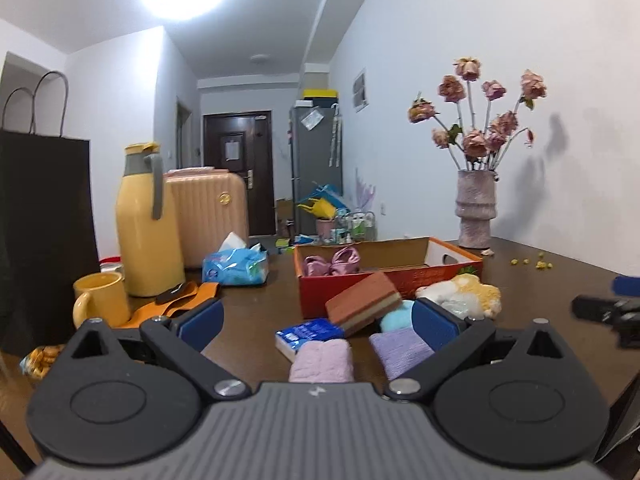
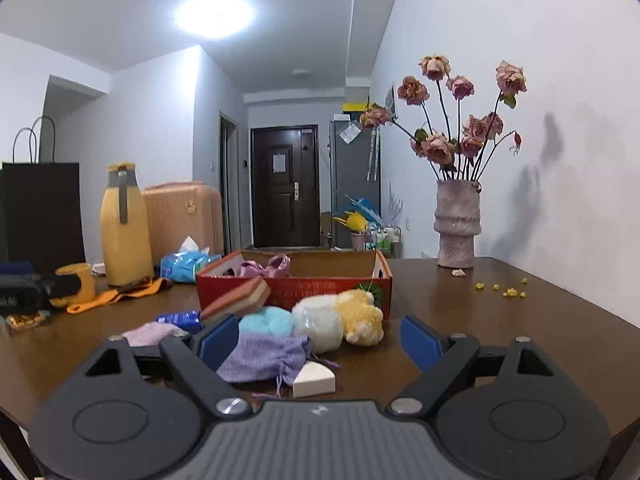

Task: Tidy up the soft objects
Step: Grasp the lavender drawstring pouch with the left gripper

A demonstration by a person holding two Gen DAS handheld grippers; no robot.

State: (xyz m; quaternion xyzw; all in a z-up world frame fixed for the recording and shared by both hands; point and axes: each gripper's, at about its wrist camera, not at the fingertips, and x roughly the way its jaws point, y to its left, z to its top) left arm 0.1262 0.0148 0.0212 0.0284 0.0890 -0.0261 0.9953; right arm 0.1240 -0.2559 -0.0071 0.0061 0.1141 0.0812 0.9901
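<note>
Your left claw (image 1: pixel 318 322) jaws wide apart, nothing gripped; pink towel (image 1: pixel 322 360) and blue packet (image 1: pixel 308 334) lie between its fingers on desk (image 1: pixel 248 344). Layered sponge (image 1: pixel 364 300) leans against red box (image 1: pixel 388 276), satin bows (image 1: pixel 332 260) inside. Your right claw (image 2: pixel 320 340) also spread, empty; lilac pouch (image 2: pixel 264 356), white wedge (image 2: pixel 314 380), teal puff (image 2: pixel 266 320), plush toy (image 2: pixel 340 318) ahead of it.
</note>
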